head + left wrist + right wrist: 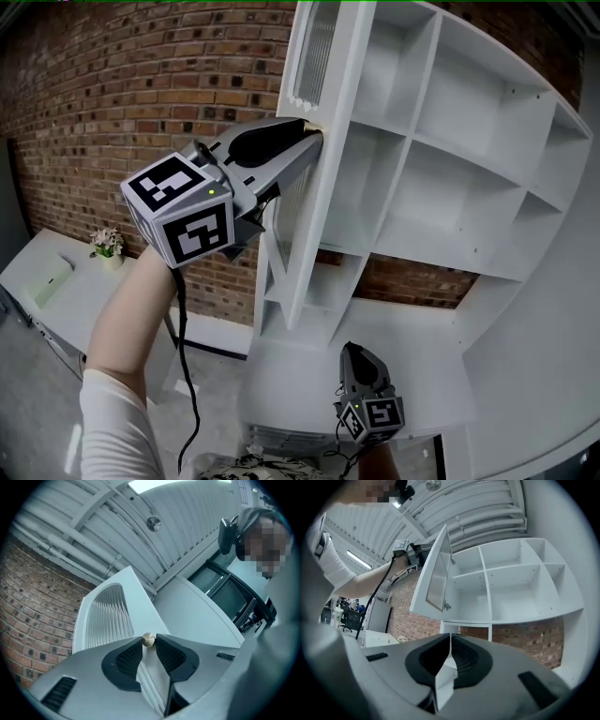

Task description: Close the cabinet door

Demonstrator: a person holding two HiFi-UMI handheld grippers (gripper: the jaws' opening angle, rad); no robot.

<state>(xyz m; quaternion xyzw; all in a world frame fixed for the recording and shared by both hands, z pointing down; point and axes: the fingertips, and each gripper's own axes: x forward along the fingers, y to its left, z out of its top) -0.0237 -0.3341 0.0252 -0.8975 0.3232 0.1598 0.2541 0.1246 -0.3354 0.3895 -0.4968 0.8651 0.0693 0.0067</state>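
Note:
The white cabinet door (319,178) with a ribbed glass panel (108,616) stands swung out from the open white shelf cabinet (441,159). My left gripper (314,136) reaches up to the door's edge. In the left gripper view its tips (148,641) sit on either side of the small brass knob (148,639) and touch it. My right gripper (361,354) hangs low in front of the cabinet's base, jaws together with nothing in them (450,639). From there the door (436,573) shows angled outward, hinged at the cabinet's left side.
A red brick wall (141,84) runs behind and left of the cabinet. A white table with a small flower pot (108,244) stands at lower left. A black cable (183,356) hangs from the left gripper. White wall panels (553,356) close off the right.

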